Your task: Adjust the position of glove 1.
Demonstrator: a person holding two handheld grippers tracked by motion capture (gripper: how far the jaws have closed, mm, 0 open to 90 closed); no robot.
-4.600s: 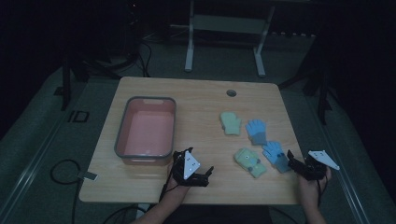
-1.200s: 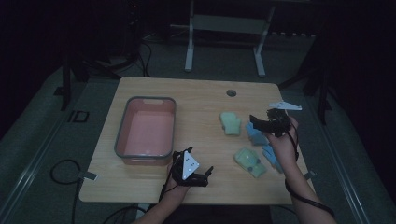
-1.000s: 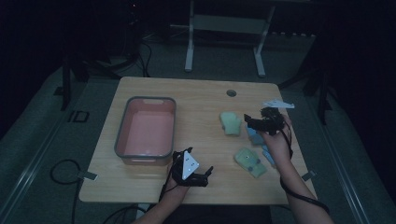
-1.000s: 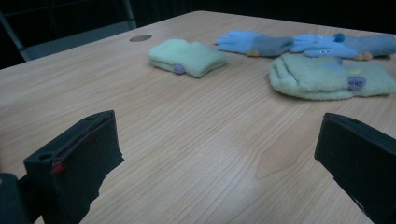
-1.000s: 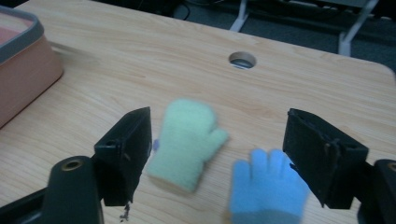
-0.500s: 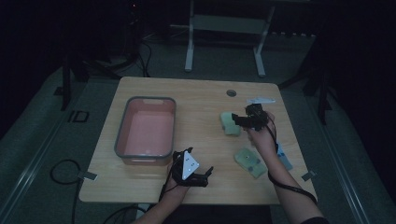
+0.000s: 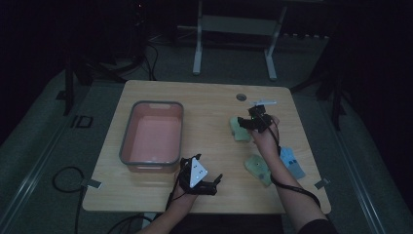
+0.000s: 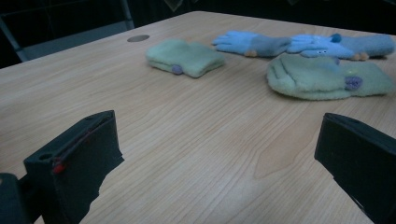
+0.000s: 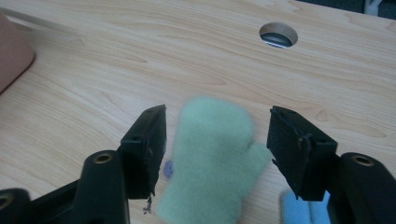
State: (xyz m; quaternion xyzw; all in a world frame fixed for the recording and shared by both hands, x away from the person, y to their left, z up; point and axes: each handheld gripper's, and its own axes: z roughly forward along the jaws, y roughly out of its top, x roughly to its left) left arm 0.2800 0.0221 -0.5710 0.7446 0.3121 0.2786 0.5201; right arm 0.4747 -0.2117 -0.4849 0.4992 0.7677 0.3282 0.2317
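The green mitten [image 9: 210, 158] lies flat on the table [image 7: 204, 102], right of the pink tub [image 7: 152, 139]. We think it is soft, light and floppy, so we should pinch it across its middle. Our right gripper [image 9: 215, 140] has its jaws on both sides of it; they have just been closing and do not squeeze it yet. Our left gripper [image 8: 219, 172] rests with its jaws spread wide, nothing between them. The room is dark, so the mitten's lower end is hard to see.
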